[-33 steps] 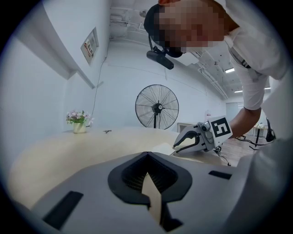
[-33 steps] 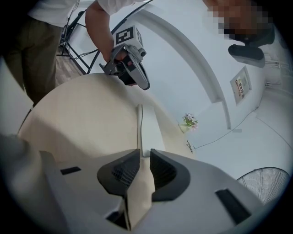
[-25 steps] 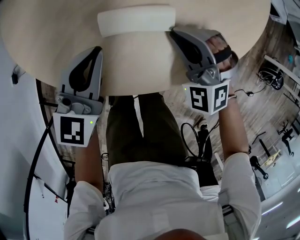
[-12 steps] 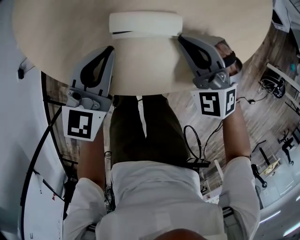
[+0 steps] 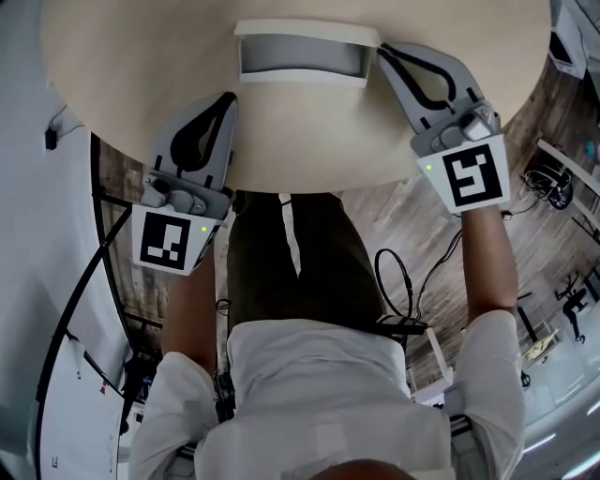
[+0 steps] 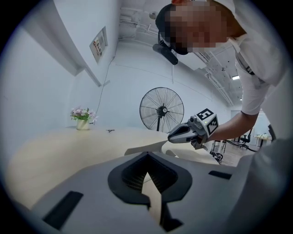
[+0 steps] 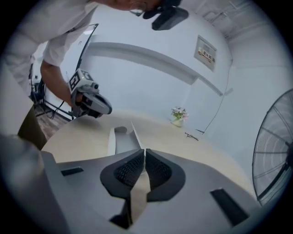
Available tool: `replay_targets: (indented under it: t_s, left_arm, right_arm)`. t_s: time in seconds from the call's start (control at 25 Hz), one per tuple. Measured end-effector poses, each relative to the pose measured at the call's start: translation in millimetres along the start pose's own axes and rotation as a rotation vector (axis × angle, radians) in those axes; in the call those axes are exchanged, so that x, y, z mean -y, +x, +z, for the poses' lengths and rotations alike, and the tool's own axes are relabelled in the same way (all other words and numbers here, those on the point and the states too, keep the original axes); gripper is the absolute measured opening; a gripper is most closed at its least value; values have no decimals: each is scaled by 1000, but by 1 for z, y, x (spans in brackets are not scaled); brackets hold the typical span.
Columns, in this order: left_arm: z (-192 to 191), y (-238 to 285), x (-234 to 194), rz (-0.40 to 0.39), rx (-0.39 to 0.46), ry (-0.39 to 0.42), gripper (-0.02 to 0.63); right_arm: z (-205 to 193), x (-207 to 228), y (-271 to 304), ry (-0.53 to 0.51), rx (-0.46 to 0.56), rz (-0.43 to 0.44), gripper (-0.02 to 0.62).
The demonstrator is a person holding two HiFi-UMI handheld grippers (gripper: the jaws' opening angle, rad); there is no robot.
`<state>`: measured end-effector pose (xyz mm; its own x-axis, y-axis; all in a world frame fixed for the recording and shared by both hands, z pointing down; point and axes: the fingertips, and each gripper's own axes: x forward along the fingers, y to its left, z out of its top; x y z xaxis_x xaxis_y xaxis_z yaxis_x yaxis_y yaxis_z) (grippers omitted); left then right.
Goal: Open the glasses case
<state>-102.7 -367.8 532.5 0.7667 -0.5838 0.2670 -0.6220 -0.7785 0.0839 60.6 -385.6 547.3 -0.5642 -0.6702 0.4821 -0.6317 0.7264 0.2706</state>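
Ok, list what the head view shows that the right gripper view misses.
Only the head view: the marker cube on the right claw and the forearm holding it. Only the right gripper view: a flower pot, a fan and a wall sign. Both: the round table, the open case, the left claw and the person's white shirt.

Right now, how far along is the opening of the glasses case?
Done, it seems: the glasses case lies open on the table, grey inside showing. In hand: the right gripper has its fingers closed on the raised lid. The left gripper is shut, empty, away from the case. Left: probably only letting go of the lid.
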Motion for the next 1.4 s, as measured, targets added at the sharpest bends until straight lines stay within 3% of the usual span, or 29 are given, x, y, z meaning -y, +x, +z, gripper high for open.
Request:
replay_targets:
  t_s: [0.08, 0.2, 0.48, 0.6, 0.92, 1.16, 1.4]
  left_arm:
    - [2, 3, -1, 9, 12, -24, 9]
    - [-7, 2, 1, -8, -27, -3, 9]
    - [-10, 5, 7, -14, -31, -27, 9]
    - [-1, 6, 2, 12, 19, -66, 9]
    - [-5, -1, -1, 20, 17, -111, 9]
    - [18, -22, -3, 5, 21, -113, 9]
    - [86, -63, 3, -39, 67, -95, 9]
  right_arm:
    - [-8, 11, 4, 90, -43, -1, 29]
    - [-7, 26, 14, 126, -49, 16, 29]
    - [-10, 47, 29, 227, -10, 98, 29]
    - [-12, 49, 32, 287, -10, 108, 29]
    - [0, 40, 22, 298, 53, 82, 32]
    - [43, 37, -25, 298, 127, -30, 32]
    - [129, 12, -94, 322, 235, -164, 31]
